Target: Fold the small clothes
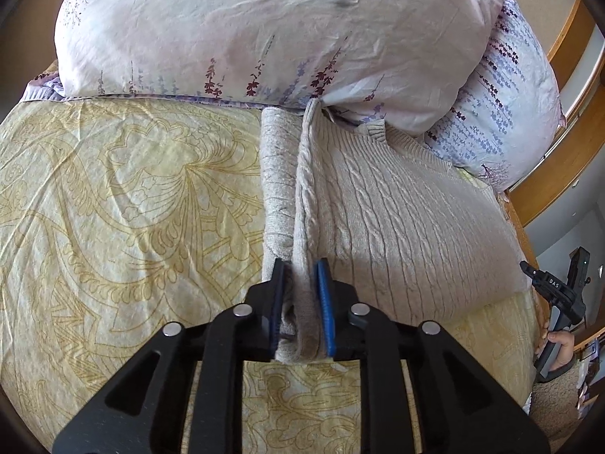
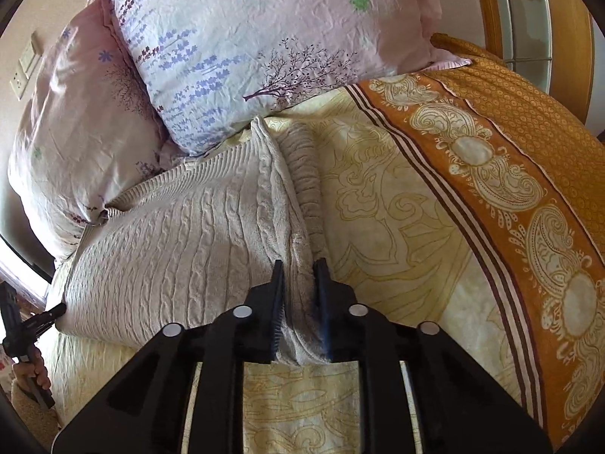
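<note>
Right wrist only: orange border [image 2: 529,143].

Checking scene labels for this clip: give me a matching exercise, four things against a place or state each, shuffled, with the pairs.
Things
1. sweater
2. left gripper
3. floral pillows
4. orange patterned border

Places or states
A. runs along the far side of the bed sheet, seen in the right wrist view
B. piled at the head of the bed
C. shut on a side fold of knit
D. cable knit, lying on the sheet, both side edges pinched

Pairs: 1-D, 2-C, 3-B, 4-A
</note>
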A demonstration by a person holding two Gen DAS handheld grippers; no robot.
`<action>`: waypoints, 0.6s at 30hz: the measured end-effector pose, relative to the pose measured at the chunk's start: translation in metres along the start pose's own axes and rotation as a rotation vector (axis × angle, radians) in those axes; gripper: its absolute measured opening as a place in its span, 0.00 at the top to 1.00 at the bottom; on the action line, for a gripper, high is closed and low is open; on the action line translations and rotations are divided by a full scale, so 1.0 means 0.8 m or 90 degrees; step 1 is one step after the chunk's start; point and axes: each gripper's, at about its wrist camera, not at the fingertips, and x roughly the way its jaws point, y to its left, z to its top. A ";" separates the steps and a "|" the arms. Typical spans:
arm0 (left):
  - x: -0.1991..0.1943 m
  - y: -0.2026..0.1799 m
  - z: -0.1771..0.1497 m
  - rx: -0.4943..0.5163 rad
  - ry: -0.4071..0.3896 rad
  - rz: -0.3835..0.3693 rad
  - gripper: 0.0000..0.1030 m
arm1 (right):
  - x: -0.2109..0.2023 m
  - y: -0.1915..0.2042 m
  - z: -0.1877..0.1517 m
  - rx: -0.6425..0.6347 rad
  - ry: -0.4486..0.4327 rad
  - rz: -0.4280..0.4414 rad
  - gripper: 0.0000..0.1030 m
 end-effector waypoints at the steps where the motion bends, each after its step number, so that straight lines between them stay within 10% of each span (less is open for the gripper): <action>1: -0.004 0.002 0.000 -0.006 -0.007 0.001 0.58 | -0.007 0.005 0.002 -0.008 -0.021 -0.009 0.49; 3: -0.012 0.007 0.004 -0.021 -0.032 0.000 0.34 | -0.021 0.022 0.008 -0.033 -0.061 -0.014 0.42; 7: -0.011 0.020 0.019 -0.073 -0.038 -0.035 0.28 | -0.024 0.078 0.019 -0.105 -0.089 0.027 0.21; 14: 0.028 0.024 0.034 -0.132 -0.003 -0.064 0.27 | 0.055 0.184 0.015 -0.185 -0.004 0.069 0.20; 18: 0.037 0.017 0.041 -0.128 -0.002 -0.060 0.27 | 0.094 0.230 0.005 -0.255 0.036 -0.008 0.19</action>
